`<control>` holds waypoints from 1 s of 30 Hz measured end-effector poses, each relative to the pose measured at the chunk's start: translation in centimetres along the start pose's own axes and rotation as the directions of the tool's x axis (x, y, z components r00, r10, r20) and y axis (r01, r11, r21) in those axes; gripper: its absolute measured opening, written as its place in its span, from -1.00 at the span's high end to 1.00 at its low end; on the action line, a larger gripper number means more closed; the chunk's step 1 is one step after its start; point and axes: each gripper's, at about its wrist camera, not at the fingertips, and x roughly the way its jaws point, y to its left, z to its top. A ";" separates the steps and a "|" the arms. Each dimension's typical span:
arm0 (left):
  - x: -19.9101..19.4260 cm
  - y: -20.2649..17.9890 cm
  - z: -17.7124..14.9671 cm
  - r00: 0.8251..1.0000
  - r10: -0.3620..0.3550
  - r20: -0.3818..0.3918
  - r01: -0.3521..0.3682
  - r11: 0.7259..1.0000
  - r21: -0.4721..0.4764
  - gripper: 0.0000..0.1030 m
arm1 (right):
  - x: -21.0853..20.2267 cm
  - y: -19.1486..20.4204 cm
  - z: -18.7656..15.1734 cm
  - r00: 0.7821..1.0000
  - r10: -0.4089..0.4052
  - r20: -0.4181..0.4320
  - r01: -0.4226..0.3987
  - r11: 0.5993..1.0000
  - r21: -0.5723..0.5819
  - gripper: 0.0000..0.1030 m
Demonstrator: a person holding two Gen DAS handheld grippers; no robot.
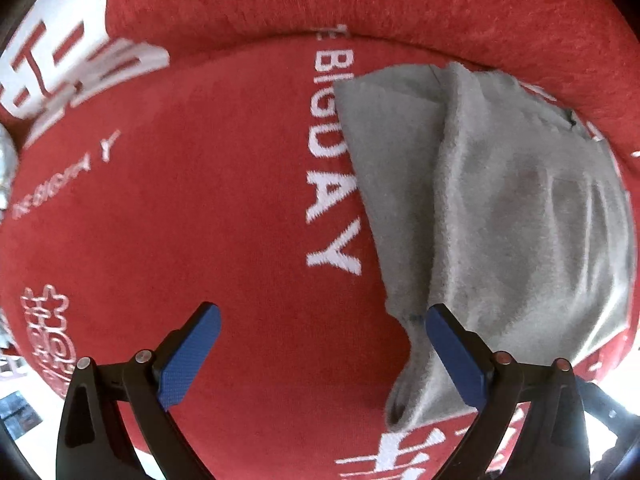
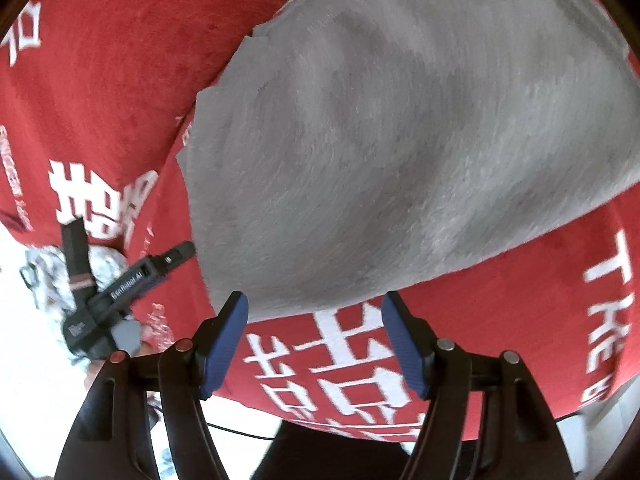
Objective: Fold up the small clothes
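Landmark: the soft grey fleece garment point(image 1: 500, 208), lying partly folded on the red woven cloth with white lettering point(image 1: 200, 200).

Left wrist view: left gripper point(image 1: 320, 356) points down at the red cloth, jaws wide apart, nothing between the blue pads point(image 1: 188, 360). The bare red cloth fills the gap. The garment lies off to the gripper's right; its narrow lower corner runs just beside the right-hand pad, in front of or under it, contact not clear. The garment's long axis runs from that corner up and away from the gripper, with a raised fold ridge along it. The white "BIG DAY" lettering point(image 1: 332, 168) sits just left of the garment's left edge.

Right wrist view: right gripper point(image 2: 316, 344) is angled down, jaws open about two-thirds, empty. The garment point(image 2: 400, 140) lies directly ahead of the fingertips; its near hem sits just beyond the pad tips, not between them. The gap frames the red cloth's white characters point(image 2: 332, 360). The left gripper point(image 2: 120, 292) shows to the left of the garment, near its left edge.

Judgement: the key relation is the near hem against the right jaws. The right gripper is square to the hem and needs only a short forward reach to take it. The left gripper is offset and must shift right to straddle the corner.

Neither gripper holds fabric.
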 end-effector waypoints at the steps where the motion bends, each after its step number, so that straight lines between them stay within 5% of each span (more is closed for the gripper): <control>1: 0.0 0.3 0.0 1.000 -0.023 -0.002 0.023 1.000 -0.008 -1.00 | 0.3 -0.3 -0.1 0.999 0.033 0.000 -0.033 0.999 0.027 -0.41; 11: 0.7 2.1 -0.5 0.966 -0.258 -0.014 0.255 0.962 -0.098 -1.00 | 4.5 -4.1 -2.7 0.944 0.320 0.079 -0.329 0.905 0.268 -0.41; 23: 2.2 0.7 0.4 0.873 -0.484 -0.056 0.474 0.871 -0.130 -1.00 | 6.9 -1.6 -0.8 0.870 0.451 0.202 -0.493 0.810 0.318 -0.41; 25: 2.3 0.8 0.7 0.849 -0.526 -0.054 0.513 0.844 -0.156 -1.00 | 7.4 -1.7 -0.4 0.840 0.502 0.206 -0.542 0.756 0.366 0.20; 26: 2.4 0.6 1.0 0.839 -0.542 -0.053 0.528 0.833 -0.165 -1.00 | 7.6 -1.7 -0.3 0.821 0.530 0.211 -0.568 0.727 0.386 0.84; 28: 2.6 0.5 1.4 0.812 -0.582 -0.053 0.564 0.805 -0.185 -1.00 | 7.0 -1.5 0.0 0.778 0.583 0.232 -0.625 0.685 0.373 0.83; 30: 2.9 0.1 1.7 0.780 -0.623 -0.062 0.602 0.773 -0.198 -1.00 | 5.6 -0.8 0.5 0.763 0.606 0.225 -0.645 0.690 0.329 0.83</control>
